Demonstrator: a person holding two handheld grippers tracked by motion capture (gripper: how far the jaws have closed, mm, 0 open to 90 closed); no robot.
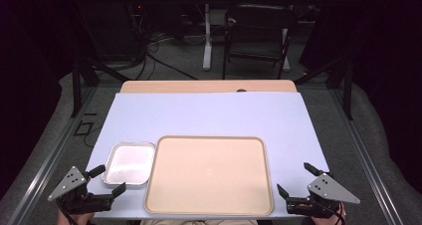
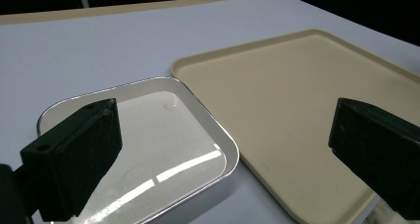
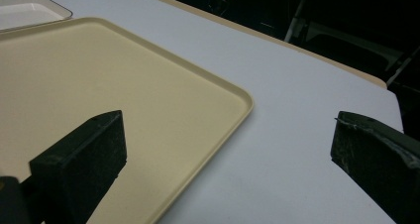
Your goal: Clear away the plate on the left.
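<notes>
Claws were both spread wide with nothing in them. Left claw point(image 1: 106, 179) hovered at the near left corner of the tabletop point(image 1: 209, 115), right at the near edge of the small silver tray point(image 1: 128, 163). That tray sat just beside the big beige tray point(image 1: 209, 174), on its left side. Right claw point(image 1: 295, 180) hung off the beige tray's near right corner, over the bare tabletop.

Plain beige tray point(image 1: 209, 175), shiny silver metal pan point(image 1: 128, 163) with a pale whitish inside, pale lavender-white table cover point(image 1: 209, 114), tan wooden table edge point(image 1: 209, 86), black jaws and grey plates on left gripper point(image 1: 105, 180) and right gripper point(image 1: 294, 179)
</notes>
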